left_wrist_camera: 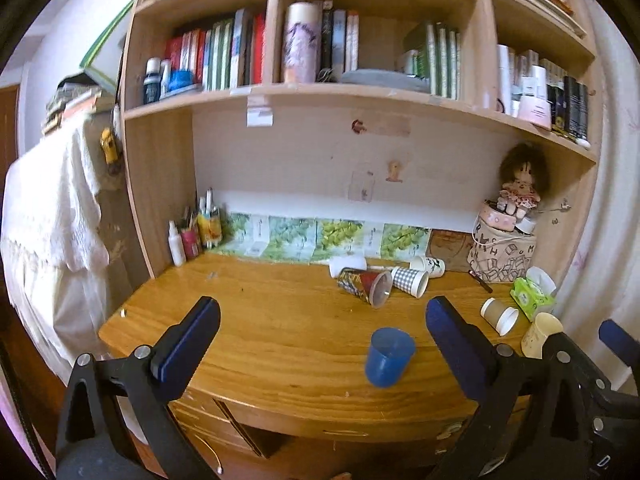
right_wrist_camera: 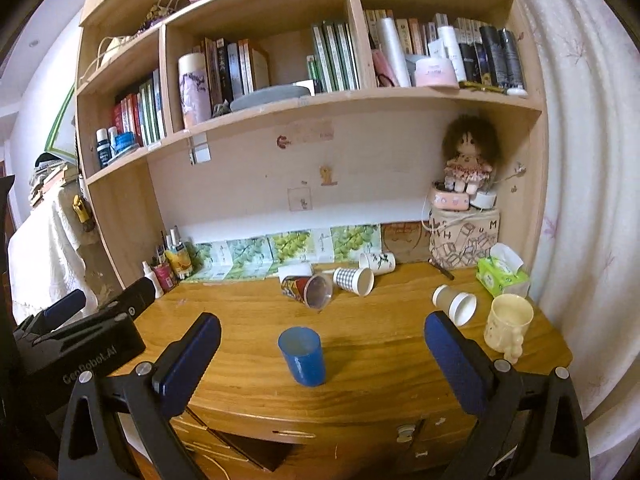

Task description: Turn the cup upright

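The left gripper [left_wrist_camera: 320, 334] is being held with its jaws spread wide and nothing between them, back from the front edge of the desk [left_wrist_camera: 260, 320], and the right gripper [right_wrist_camera: 322, 338] is being held the same way, wide apart and empty, just to the right of it. A blue cup [right_wrist_camera: 302, 356] is being framed between the jaws of both, though it is not being touched by either; it is standing upright near the front of the desk with its mouth upward. Further back, several cups are lying on their sides: a patterned cup [right_wrist_camera: 306, 288], a checked cup [right_wrist_camera: 354, 279] just beside it, a white cup with a leaf print [right_wrist_camera: 378, 261] behind them, and a brown paper cup [right_wrist_camera: 454, 302] off to the right. A cream mug [right_wrist_camera: 508, 326] is standing upright near the right edge, beside a green tissue pack [right_wrist_camera: 502, 276]. The step in hand is judged to be the choosing of a fallen cup, since no grasp is being made. For the next move, a reach toward the back of the desk is being called for, with the jaws turned to close across a lying cup's side so that it can be tipped onto its base.
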`<state>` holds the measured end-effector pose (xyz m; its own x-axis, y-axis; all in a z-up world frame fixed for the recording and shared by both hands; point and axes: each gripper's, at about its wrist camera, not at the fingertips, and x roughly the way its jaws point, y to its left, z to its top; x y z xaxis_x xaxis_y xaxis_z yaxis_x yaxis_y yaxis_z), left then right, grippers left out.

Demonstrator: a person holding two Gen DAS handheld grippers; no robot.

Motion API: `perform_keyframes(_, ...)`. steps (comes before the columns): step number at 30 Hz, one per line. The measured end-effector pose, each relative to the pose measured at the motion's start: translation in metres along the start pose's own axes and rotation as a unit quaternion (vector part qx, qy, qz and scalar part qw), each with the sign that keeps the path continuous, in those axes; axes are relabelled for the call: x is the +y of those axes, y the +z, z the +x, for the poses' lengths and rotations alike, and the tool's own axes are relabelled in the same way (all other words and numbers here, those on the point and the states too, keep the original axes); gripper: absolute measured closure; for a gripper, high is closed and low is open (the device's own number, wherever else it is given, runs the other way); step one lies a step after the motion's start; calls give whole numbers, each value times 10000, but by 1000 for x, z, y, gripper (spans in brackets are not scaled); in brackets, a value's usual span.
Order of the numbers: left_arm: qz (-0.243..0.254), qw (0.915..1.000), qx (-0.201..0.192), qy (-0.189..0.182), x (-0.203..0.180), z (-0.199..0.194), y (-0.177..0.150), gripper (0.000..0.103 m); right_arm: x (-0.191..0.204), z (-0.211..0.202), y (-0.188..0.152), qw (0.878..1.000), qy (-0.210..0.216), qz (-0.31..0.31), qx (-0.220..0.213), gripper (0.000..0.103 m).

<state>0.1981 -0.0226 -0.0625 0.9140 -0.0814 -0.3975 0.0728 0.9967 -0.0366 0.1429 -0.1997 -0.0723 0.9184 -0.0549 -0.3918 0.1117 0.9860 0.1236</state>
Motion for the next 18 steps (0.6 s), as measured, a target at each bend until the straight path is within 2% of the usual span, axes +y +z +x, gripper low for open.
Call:
perform_keyframes(10, 154, 9997, -205, 7, -8, -6, 3, 0, -8, -5, 2, 9995, -190, 129, -204, 1)
perform_keyframes(18, 192, 9992, -332, -69, -11, -5, 4, 0, -9, 0, 4, 9995, -132, 123, -256, 1)
